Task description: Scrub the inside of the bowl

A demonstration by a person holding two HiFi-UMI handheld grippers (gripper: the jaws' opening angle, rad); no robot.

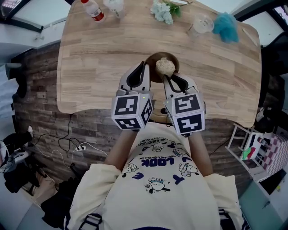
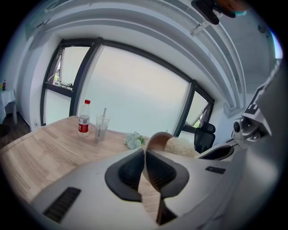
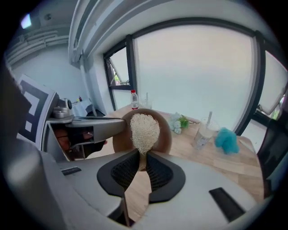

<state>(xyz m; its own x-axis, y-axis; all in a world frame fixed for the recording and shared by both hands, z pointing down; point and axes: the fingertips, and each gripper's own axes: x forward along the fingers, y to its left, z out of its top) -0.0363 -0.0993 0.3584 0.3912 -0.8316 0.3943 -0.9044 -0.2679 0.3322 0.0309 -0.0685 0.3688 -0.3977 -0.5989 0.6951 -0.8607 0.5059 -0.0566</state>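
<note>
the left gripper (image 2: 145,152) has its jaws closed on the rim of the brown bowl (image 2: 158,136). the right gripper (image 3: 143,158) is clamped on the lower end of a pale loofah scrubber (image 3: 144,129), whose head sits inside the bowl. in the head view both are at the frame's centre, near the front edge of a light wooden table (image 1: 103,54). along the top edge stand a red-labelled bottle (image 1: 93,10), a clear cup (image 1: 201,24), pale flowers (image 1: 163,11) and a teal puff (image 1: 225,27). dark plank floor (image 1: 40,112) with cables (image 1: 60,144) lies at the left. big frosted windows (image 2: 135,90) stand beyond the table.
</note>
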